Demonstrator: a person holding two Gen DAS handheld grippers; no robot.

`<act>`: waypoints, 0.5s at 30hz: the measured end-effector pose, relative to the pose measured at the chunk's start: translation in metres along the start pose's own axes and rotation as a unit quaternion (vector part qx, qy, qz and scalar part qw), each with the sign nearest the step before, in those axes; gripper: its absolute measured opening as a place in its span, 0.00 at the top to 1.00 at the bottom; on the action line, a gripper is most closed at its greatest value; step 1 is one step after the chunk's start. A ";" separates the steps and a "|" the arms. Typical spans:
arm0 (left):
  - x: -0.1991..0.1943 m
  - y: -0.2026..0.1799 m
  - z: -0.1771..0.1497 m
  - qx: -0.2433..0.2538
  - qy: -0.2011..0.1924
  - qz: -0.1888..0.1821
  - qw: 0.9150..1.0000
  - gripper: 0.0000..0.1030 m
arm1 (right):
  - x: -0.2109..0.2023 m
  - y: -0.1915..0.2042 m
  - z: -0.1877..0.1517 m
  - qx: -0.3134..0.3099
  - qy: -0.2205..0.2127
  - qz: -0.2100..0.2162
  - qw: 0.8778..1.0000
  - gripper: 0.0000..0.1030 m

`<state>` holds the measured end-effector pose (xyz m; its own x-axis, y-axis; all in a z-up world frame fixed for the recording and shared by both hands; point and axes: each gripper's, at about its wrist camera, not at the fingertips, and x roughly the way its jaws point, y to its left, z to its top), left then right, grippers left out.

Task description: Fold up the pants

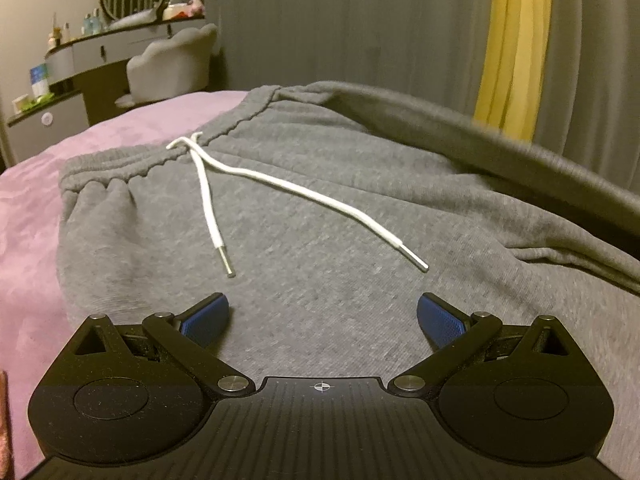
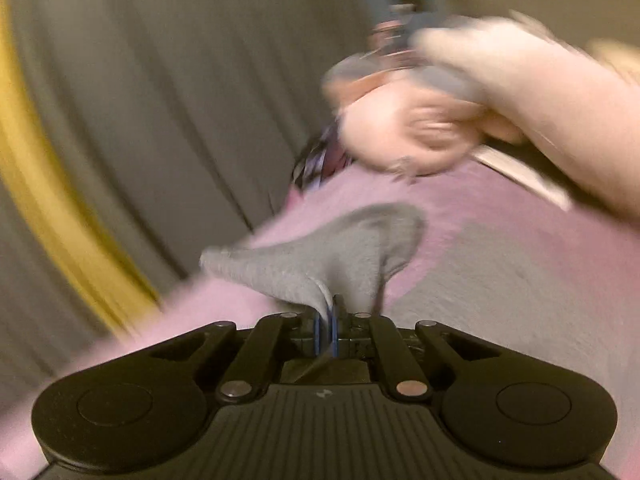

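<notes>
Grey sweatpants [image 1: 320, 216] lie on a pink bedspread [image 1: 36, 216], waistband at the far left, with a white drawstring [image 1: 304, 192] spread across the front. My left gripper [image 1: 322, 320] is open, its blue pads [image 1: 208, 322] hovering over the fabric below the drawstring tips. A fold of the pants is lifted along the right edge [image 1: 500, 148]. In the blurred right wrist view my right gripper [image 2: 327, 322] is shut on a bunch of grey pants fabric [image 2: 328, 256], lifted above the bedspread [image 2: 500, 280].
A dressing table [image 1: 92, 56] with bottles and a padded chair [image 1: 172, 64] stand behind the bed at left. Grey curtains with a yellow strip [image 1: 512, 48] hang behind. A blurred plush toy [image 2: 460, 100] lies at the far end of the bed.
</notes>
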<state>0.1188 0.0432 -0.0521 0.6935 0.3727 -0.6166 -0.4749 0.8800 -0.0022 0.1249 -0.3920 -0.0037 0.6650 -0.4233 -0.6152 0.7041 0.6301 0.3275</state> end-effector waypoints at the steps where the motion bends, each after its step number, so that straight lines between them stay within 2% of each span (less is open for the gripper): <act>1: 0.001 -0.001 -0.001 0.003 -0.001 -0.001 1.000 0.00 | -0.008 -0.016 -0.004 0.036 -0.006 0.003 0.999 0.93; 3: 0.001 -0.001 -0.004 0.006 -0.010 -0.003 1.000 0.00 | -0.011 -0.046 -0.022 0.080 -0.001 -0.024 0.997 0.92; 6: 0.001 0.002 -0.008 0.006 -0.016 -0.009 1.000 0.00 | 0.010 -0.081 -0.053 0.128 0.065 -0.082 0.986 0.89; 8: 0.001 0.002 -0.007 0.007 -0.013 -0.012 1.000 0.00 | 0.009 -0.096 -0.063 0.178 0.056 -0.072 0.980 0.89; 9: 0.002 0.002 -0.007 0.007 -0.012 -0.012 1.000 0.00 | 0.010 -0.095 -0.060 0.185 0.052 -0.067 0.979 0.76; 10: 0.003 0.001 -0.006 0.007 -0.011 -0.011 1.000 0.00 | 0.014 -0.092 -0.055 0.177 0.051 -0.055 0.981 0.56; 12: 0.003 0.001 -0.003 0.014 -0.005 -0.014 1.000 0.00 | 0.021 -0.085 -0.053 0.147 0.046 -0.027 0.988 0.43; 14: -0.001 0.004 0.006 0.016 0.004 -0.018 1.000 0.00 | 0.027 -0.087 -0.054 0.131 0.040 -0.020 0.990 0.48; 15: -0.006 0.006 0.012 0.015 -0.005 -0.020 1.000 0.00 | 0.031 -0.090 -0.054 0.133 0.037 -0.018 0.990 0.63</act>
<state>0.1183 0.0499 -0.0390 0.7171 0.3410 -0.6079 -0.4313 0.9022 -0.0027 0.0690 -0.4273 -0.0909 0.6246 -0.3873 -0.6782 0.7747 0.4170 0.4753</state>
